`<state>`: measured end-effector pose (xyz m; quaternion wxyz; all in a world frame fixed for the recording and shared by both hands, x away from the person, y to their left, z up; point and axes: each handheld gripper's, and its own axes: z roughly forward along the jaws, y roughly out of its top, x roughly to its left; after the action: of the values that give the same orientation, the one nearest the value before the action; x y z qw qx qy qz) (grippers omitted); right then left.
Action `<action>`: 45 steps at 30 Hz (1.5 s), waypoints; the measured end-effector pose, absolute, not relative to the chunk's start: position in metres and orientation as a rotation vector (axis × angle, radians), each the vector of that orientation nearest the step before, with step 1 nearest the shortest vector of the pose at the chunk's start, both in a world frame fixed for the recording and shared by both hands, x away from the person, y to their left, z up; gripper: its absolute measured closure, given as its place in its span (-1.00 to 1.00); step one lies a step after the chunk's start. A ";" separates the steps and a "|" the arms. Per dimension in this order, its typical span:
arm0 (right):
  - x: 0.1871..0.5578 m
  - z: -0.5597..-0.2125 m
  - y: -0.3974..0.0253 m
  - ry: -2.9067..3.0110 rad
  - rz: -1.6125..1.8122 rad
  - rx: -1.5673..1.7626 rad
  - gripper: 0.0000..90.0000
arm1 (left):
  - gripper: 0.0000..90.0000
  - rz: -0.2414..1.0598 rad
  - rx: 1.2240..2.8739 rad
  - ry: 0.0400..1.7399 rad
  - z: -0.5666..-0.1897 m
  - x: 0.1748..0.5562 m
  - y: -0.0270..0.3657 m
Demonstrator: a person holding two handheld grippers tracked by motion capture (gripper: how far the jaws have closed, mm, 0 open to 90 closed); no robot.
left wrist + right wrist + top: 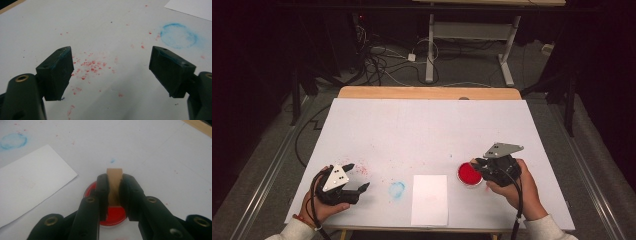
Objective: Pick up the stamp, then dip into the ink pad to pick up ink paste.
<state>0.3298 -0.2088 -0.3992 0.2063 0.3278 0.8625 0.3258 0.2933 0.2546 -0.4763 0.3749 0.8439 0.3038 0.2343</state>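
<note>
Right gripper clamped on stamp over red ink pad; left gripper idle, jaws apart.
Table (427,125) under white cover; paper (429,199) at near edge, centre. Left gripper (357,192) sits low at near left, holding nothing, above red specks (91,66). Right gripper (113,192) squeezes wooden stamp (114,178), standing upright on the ink pad (468,173) just right of paper. Blue ring (396,189) left of paper.

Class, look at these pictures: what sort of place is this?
Probably a lab or workshop set up for recording: a table under white covering, loose cables on the carpeted floor behind, another desk frame, dark surroundings.
</note>
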 end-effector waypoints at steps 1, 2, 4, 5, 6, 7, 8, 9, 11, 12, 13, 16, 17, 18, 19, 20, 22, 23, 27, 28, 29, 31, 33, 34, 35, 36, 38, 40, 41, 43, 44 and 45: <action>0.329 -0.397 -0.209 2.396 0.911 0.913 0.70 | -0.58 0.597 2.164 0.776 -0.477 0.293 0.254; 0.328 -0.394 -0.211 2.390 0.922 0.911 0.70 | -0.58 0.596 2.169 0.774 -0.477 0.294 0.254; 0.327 -0.392 -0.211 2.385 0.923 0.907 0.70 | -0.58 0.595 2.178 0.770 -0.477 0.293 0.253; 0.327 -0.391 -0.212 2.379 0.931 0.907 0.70 | -0.58 0.592 2.180 0.768 -0.478 0.293 0.253; 0.326 -0.390 -0.213 2.378 0.936 0.910 0.70 | -0.58 0.592 2.183 0.768 -0.478 0.293 0.252; 0.326 -0.389 -0.213 2.377 0.939 0.907 0.70 | -0.58 0.595 2.185 0.769 -0.478 0.293 0.252; 0.326 -0.387 -0.213 2.372 0.943 0.904 0.70 | -0.58 0.598 2.182 0.771 -0.478 0.293 0.253; 0.326 -0.387 -0.213 2.370 0.948 0.903 0.70 | -0.58 0.600 2.176 0.773 -0.478 0.293 0.253; 0.325 -0.385 -0.212 2.372 0.951 0.897 0.70 | -0.57 0.601 2.172 0.776 -0.477 0.293 0.254; 0.326 -0.384 -0.212 2.368 0.953 0.895 0.70 | -0.57 0.602 2.173 0.778 -0.477 0.293 0.254; 0.326 -0.383 -0.212 2.368 0.956 0.893 0.70 | -0.57 0.601 2.174 0.782 -0.477 0.292 0.255; 0.326 -0.380 -0.211 2.362 0.969 0.889 0.70 | -0.56 0.604 2.174 0.785 -0.477 0.292 0.255; 0.326 -0.379 -0.210 2.362 0.971 0.884 0.70 | -0.56 0.605 2.171 0.786 -0.477 0.292 0.255; 0.326 -0.378 -0.210 2.363 0.973 0.884 0.70 | -0.56 0.603 2.168 0.789 -0.477 0.292 0.255; 0.326 -0.377 -0.210 2.364 0.978 0.887 0.70 | -0.56 0.605 2.171 0.789 -0.477 0.292 0.255; 0.326 -0.376 -0.209 2.362 0.980 0.884 0.70 | -0.56 0.605 2.174 0.788 -0.477 0.293 0.254; 0.326 -0.374 -0.208 2.368 0.981 0.876 0.70 | -0.56 0.603 2.181 0.789 -0.478 0.293 0.254; 0.326 -0.372 -0.207 2.371 0.975 0.868 0.70 | -0.56 0.604 2.183 0.786 -0.478 0.294 0.254; 0.330 -0.370 -0.201 2.397 0.959 0.839 0.70 | -0.56 0.609 2.189 0.777 -0.478 0.294 0.252; 0.330 -0.370 -0.199 2.400 0.956 0.834 0.70 | -0.56 0.609 2.194 0.777 -0.478 0.294 0.252; 0.330 -0.371 -0.197 2.411 0.952 0.828 0.70 | -0.56 0.611 2.198 0.775 -0.479 0.294 0.252; 0.331 -0.375 -0.193 2.423 0.937 0.823 0.70 | -0.56 0.606 2.203 0.769 -0.479 0.295 0.251; 0.333 -0.380 -0.192 2.437 0.909 0.823 0.70 | -0.55 0.610 2.211 0.766 -0.479 0.294 0.251; 0.334 -0.383 -0.192 2.447 0.900 0.834 0.70 | -0.55 0.609 2.209 0.766 -0.479 0.293 0.251; 0.336 -0.387 -0.192 2.459 0.886 0.839 0.70 | -0.55 0.614 2.204 0.769 -0.479 0.293 0.251; 0.337 -0.391 -0.191 2.469 0.869 0.845 0.70 | -0.55 0.616 2.199 0.771 -0.478 0.292 0.252; 0.340 -0.400 -0.190 2.489 0.842 0.854 0.70 | -0.55 0.616 2.198 0.771 -0.478 0.292 0.251; 0.342 -0.410 -0.189 2.505 0.807 0.863 0.70 | -0.55 0.619 2.204 0.766 -0.477 0.292 0.250; 0.344 -0.414 -0.188 2.518 0.793 0.865 0.70 | -0.55 0.617 2.205 0.763 -0.477 0.292 0.250; 0.346 -0.420 -0.188 2.528 0.761 0.869 0.70 | -0.55 0.618 2.207 0.766 -0.478 0.292 0.250; 0.347 -0.423 -0.188 2.530 0.738 0.869 0.70 | -0.56 0.616 2.207 0.768 -0.478 0.293 0.250; 0.348 -0.426 -0.189 2.530 0.716 0.868 0.70 | -0.56 0.612 2.207 0.768 -0.478 0.293 0.250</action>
<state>0.3483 -0.1886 -0.4262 0.1853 0.3080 0.8979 0.2540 0.2928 0.2502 -0.4782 0.3550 0.8542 0.2970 0.2368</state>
